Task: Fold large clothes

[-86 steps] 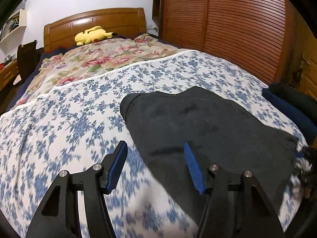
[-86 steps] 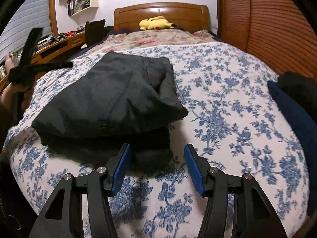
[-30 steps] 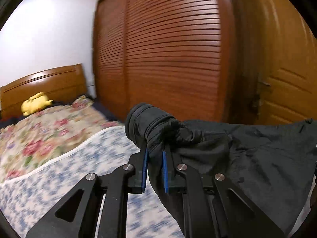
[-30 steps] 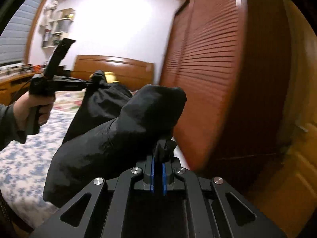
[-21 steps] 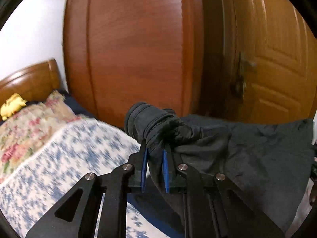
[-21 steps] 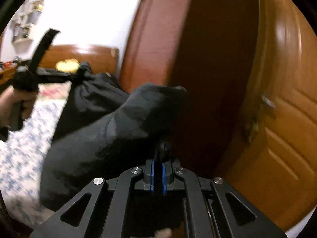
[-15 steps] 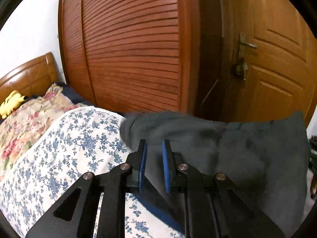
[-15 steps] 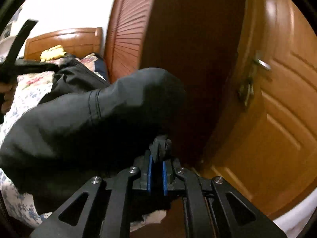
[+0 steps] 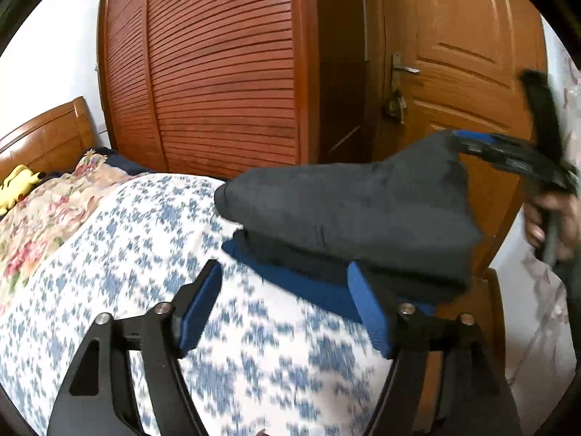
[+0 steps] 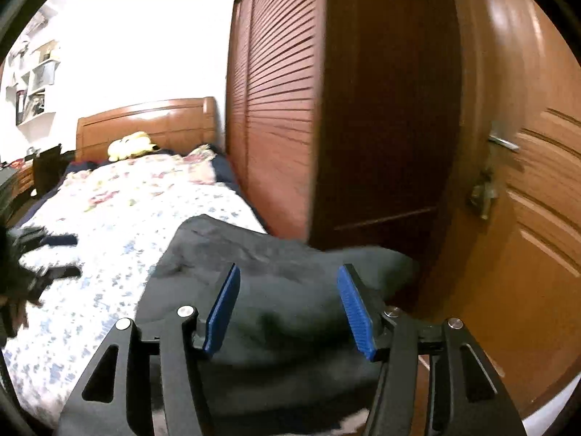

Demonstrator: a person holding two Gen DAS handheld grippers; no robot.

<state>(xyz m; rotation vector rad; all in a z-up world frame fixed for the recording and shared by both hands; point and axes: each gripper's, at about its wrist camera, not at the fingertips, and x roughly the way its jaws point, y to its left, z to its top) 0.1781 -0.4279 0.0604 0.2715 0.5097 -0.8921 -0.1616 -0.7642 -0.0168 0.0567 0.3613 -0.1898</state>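
A folded black garment (image 9: 345, 210) lies on a stack of folded dark blue and black clothes (image 9: 301, 283) at the bed's right corner. My left gripper (image 9: 283, 309) hovers over the sheet just short of the stack. Its jaws are opening and nothing is between them. In the left wrist view my right gripper (image 9: 468, 141) sits at the garment's raised far corner, held by a hand (image 9: 548, 218). In its own view the right gripper (image 10: 288, 307) has its jaws opening, blue pads apart above the garment (image 10: 283, 283) and not pressing on it.
The bed carries a blue-flowered sheet (image 9: 145, 236) and a flowered quilt (image 9: 43, 210) with a yellow plush toy (image 9: 18, 185) at the headboard. A slatted wooden wardrobe (image 9: 218, 72) and a wooden door (image 9: 454, 72) stand close behind the stack.
Both grippers carried the garment through the air to the right while shut on it. It now rests on the stack, both jaws have spread, and the left gripper has dropped back over the sheet.
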